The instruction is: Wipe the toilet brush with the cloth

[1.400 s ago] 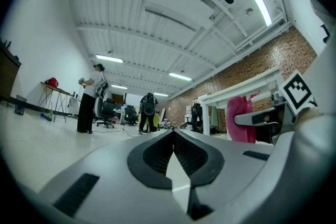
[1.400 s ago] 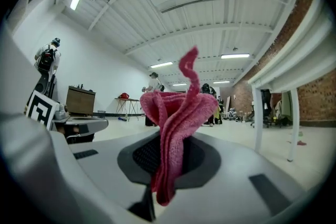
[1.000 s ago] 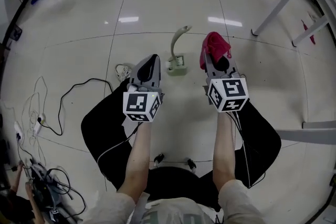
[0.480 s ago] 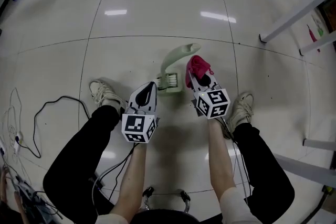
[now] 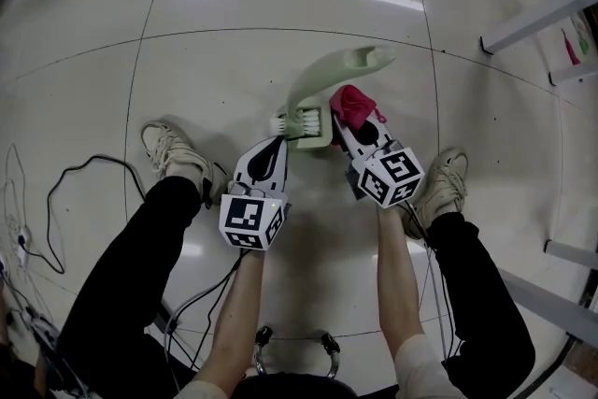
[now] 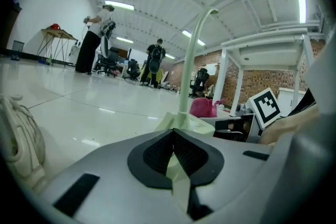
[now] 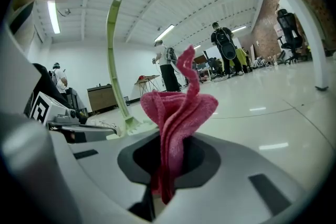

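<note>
Two hand-held grippers reach over a glossy pale tiled floor [image 5: 234, 33], and one pale green plastic toilet brush [image 5: 316, 91] stands just beyond their tips. Its flat head with white bristles rests on the floor, and its single curved handle rises and bends away to the far right.

The left gripper [image 5: 277, 143] has its tongs clenched together, and no separate object can be made out in them. Its tip is just near and left of the brush head, and whether it touches the head cannot be told. The right gripper [image 5: 351, 122] has its tongs clamped on one crumpled pink terry cloth [image 5: 353, 103]. The cloth bunches up out of the tongs and sits just right of the brush head, beside the base of the handle. Each gripper carries one cube with black-and-white square markers, so there are two cubes.

The person's two bare forearms lead to the grippers, with two legs in black trousers spread to either side. Two pale worn sneakers are planted on the floor, one at the left [image 5: 168, 149] and one at the right [image 5: 447, 187], with the brush between them and slightly farther off. One black cable [image 5: 79, 173] snakes over the floor at the near left. Two white metal legs [image 5: 537, 14] stand at the far right.

In the left gripper view, two people [image 6: 94, 39] stand far off across the hall.
</note>
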The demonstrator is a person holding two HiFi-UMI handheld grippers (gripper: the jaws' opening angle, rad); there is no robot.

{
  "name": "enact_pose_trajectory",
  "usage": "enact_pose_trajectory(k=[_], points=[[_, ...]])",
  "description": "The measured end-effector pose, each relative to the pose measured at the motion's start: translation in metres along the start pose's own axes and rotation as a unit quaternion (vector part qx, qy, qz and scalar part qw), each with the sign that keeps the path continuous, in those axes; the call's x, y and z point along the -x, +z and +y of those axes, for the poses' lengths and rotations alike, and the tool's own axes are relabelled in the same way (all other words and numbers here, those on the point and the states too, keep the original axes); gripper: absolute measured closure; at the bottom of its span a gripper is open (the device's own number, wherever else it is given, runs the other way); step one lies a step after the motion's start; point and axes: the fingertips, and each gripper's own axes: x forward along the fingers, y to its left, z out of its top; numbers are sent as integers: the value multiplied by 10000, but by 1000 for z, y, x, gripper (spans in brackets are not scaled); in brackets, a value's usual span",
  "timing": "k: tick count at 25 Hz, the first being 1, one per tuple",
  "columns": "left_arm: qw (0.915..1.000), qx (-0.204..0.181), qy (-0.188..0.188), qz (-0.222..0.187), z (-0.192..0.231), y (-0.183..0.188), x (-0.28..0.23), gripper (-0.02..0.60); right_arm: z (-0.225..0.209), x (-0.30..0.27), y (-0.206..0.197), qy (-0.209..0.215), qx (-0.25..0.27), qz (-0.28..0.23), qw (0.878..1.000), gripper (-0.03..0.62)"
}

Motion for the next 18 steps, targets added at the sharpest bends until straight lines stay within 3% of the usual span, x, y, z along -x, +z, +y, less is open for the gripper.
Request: enact_pose_trajectory(k=[5,11,15,18], points=[[9998,-68,-171,23,-15,2,-3,575,16,27,-13,-44,-55,82,9999,562],[9999,67,-116,-24,-16,5,-1,575,53,61,-42,-209,-462,97,9987,562],[9984,330,343,-309,10,17,21,575,87,68,-47,-397,-258,34,9989,562],[9961,362,694,-410,38,22,38,575,119,42,-46,-215,50,29,9998,562]])
